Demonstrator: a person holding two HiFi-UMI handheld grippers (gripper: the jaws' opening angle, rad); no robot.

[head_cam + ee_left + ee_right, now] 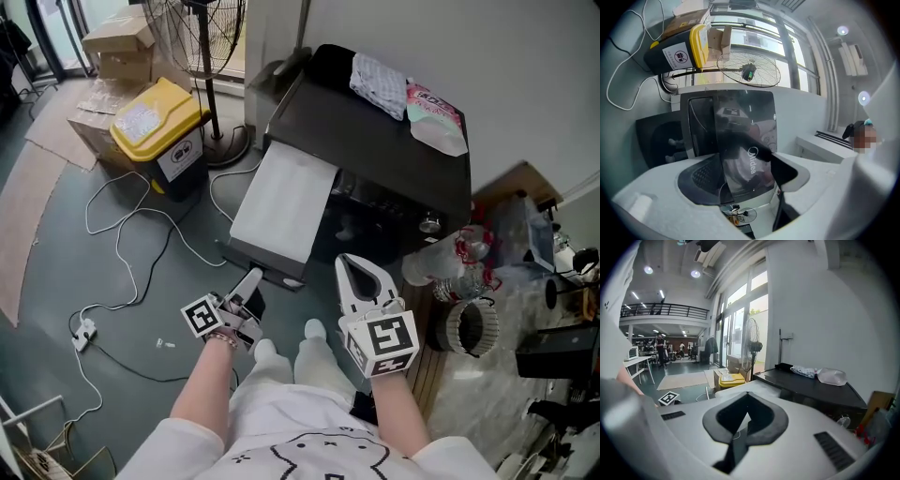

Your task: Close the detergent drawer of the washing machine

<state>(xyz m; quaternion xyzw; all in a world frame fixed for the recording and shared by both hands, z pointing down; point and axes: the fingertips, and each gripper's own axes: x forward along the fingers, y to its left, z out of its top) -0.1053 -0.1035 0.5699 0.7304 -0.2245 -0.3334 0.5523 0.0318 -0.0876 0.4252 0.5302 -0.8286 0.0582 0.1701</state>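
Note:
The washing machine shows as a white top (281, 202) with a dark front edge facing me. In the left gripper view its glossy dark front (750, 136) carries a Midea logo (753, 165) and mirrors my shirt. I cannot pick out the detergent drawer for certain. My left gripper (255, 275) is rolled on its side at that front edge. Its jaws (743, 154) stand apart, open, with the dark front showing between them; whether they touch it is unclear. My right gripper (344, 260) hovers beside the machine's right corner, shut and empty (747, 394).
A dark unit (375, 150) behind the machine carries a cloth (380, 82) and a plastic bag (436, 117). A yellow-lidded bin (159, 127), a fan stand (220, 141) and white cables (122, 253) are at left. Bottles and clutter (450, 267) crowd the right. My feet (314, 330) are below.

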